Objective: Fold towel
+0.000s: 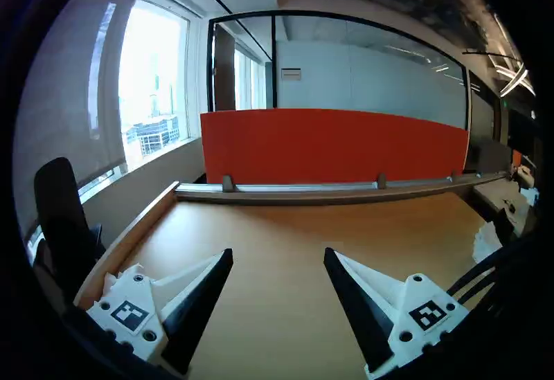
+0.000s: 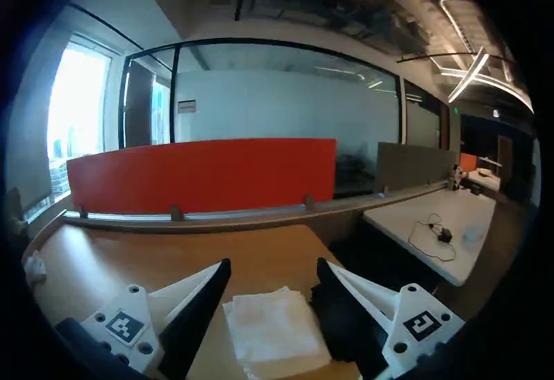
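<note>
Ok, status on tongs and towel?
Left tongs open over desk. Right tongs open above white towel, not gripping. Dark shape right of towel, unclear.

wooden desk (image 1: 291,241), light brown top, raised edge at left. orange divider panel (image 1: 332,146), upright along the desk's far edge. black chair (image 1: 59,207), just beside the desk's left edge. window (image 1: 152,96), bright, buildings outside. glass partition (image 2: 277,96), behind the panel. white desk (image 2: 398,224), to the right, black cable (image 2: 442,233) lying on it. ceiling light strips (image 2: 478,68), lit.
</note>
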`<state>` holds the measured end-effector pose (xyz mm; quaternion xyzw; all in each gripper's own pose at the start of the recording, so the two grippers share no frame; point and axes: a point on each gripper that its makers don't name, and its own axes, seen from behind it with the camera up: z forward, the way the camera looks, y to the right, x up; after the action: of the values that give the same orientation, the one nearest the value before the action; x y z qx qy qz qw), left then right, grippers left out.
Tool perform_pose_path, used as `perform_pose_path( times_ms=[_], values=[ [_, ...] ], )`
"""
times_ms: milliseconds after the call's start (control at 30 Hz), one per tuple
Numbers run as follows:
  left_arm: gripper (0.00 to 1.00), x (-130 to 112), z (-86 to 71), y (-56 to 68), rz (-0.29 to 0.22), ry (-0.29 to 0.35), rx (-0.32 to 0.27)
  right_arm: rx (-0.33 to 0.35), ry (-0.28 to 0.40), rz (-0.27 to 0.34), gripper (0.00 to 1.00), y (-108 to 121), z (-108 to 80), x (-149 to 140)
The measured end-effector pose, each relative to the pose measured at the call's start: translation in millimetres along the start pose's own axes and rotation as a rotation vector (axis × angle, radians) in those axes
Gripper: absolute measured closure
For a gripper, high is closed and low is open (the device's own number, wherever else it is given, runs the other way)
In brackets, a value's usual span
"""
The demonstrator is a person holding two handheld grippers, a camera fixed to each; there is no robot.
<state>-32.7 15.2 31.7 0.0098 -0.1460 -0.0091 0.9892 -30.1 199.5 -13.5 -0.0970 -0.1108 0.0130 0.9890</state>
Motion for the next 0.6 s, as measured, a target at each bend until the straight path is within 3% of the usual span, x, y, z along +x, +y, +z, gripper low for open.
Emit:
perform_pose_path(
  times_ms=[300,600],
  values=[
    [0.02,20.0,-1.0,-5.6,-0.012,0.068,0.008,0.012,0.062,-0.011,0.04,-10.3,-1.6,18.1],
    [0.02,34.0,-3.4,-1.1,-0.014,0.108,-0.013,0.072,0.103,-0.009,0.04,-47.6,-8.5,37.7]
  ],
)
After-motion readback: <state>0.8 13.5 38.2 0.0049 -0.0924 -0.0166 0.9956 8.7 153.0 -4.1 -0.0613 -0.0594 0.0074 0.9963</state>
